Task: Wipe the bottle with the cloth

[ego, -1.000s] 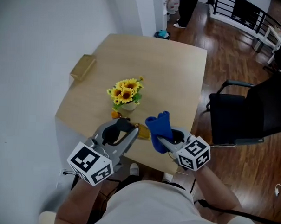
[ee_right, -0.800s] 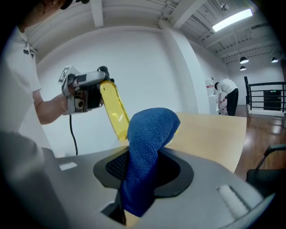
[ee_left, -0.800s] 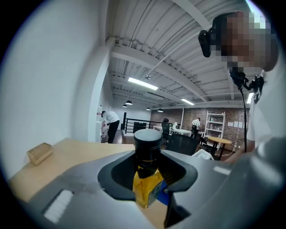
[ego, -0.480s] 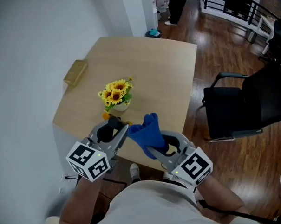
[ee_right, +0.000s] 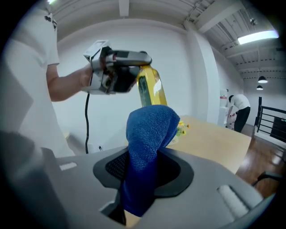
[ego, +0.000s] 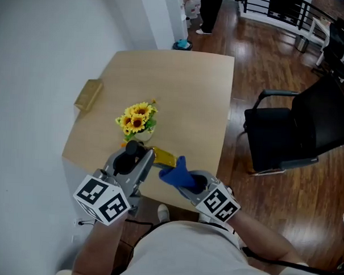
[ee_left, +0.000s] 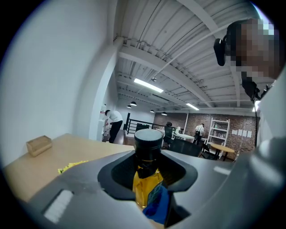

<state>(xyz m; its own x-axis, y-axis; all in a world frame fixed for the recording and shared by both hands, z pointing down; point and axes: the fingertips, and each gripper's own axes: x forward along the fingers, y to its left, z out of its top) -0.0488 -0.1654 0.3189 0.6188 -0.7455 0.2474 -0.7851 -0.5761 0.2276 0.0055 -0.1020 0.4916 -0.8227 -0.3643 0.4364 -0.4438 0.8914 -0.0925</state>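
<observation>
My left gripper [ego: 144, 157] is shut on a bottle [ego: 163, 157] of yellow liquid and holds it in the air over the table's near edge. In the left gripper view the bottle [ee_left: 147, 178] stands between the jaws, its black cap [ee_left: 148, 142] on top. My right gripper [ego: 180, 182] is shut on a blue cloth [ego: 173, 173] just below and right of the bottle. In the right gripper view the cloth [ee_right: 148, 138] rises from the jaws and its top meets the lower end of the bottle [ee_right: 150, 87]. The cloth's tip [ee_left: 157, 209] shows under the bottle in the left gripper view.
A small pot of sunflowers [ego: 136, 119] stands on the light wooden table [ego: 188, 89], and a wooden block [ego: 88, 94] lies at its left edge. A black chair [ego: 300, 131] stands to the right on the wooden floor. A person [ego: 210, 9] stands far behind the table.
The right gripper has drawn the cloth down and nearer to me, off the bottle's side. The yellow body that the cloth covered half a second ago now shows. The left gripper has shifted slightly.
</observation>
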